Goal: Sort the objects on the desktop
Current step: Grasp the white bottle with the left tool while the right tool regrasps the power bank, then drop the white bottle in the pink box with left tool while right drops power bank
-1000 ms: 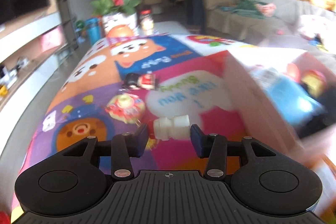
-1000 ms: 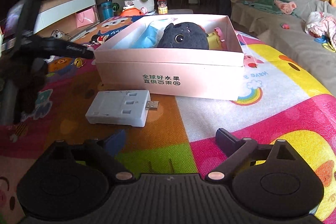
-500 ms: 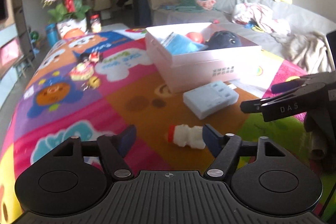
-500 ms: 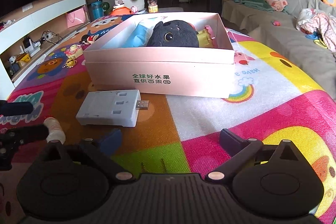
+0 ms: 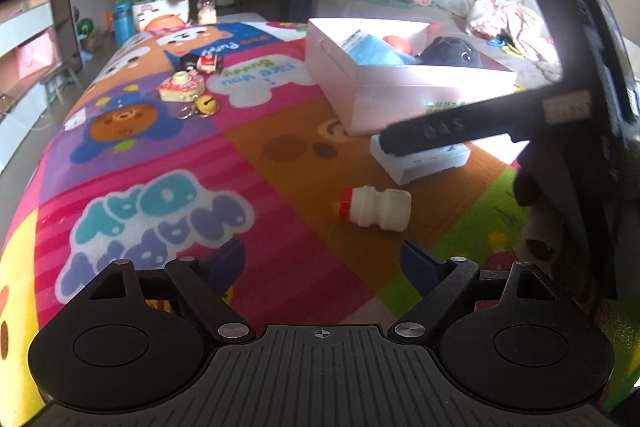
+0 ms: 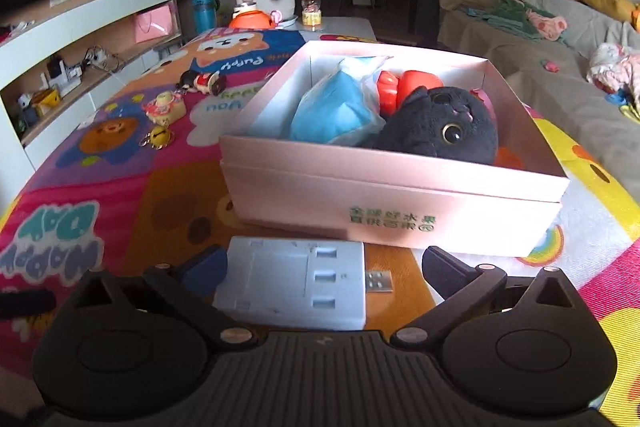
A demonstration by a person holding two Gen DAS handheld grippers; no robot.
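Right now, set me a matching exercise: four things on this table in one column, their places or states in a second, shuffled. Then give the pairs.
Things:
1. small white bottle
2. black plush toy
3. pale blue USB block
4. yellow bell keyring

Places or states:
A. inside the pink box
B. between the right gripper's open fingers
C. lying on its side on the mat, ahead of the open left gripper
D. beside the small cake-shaped toy, far from the box

Pairs: 1-C, 2-A, 3-B, 4-D
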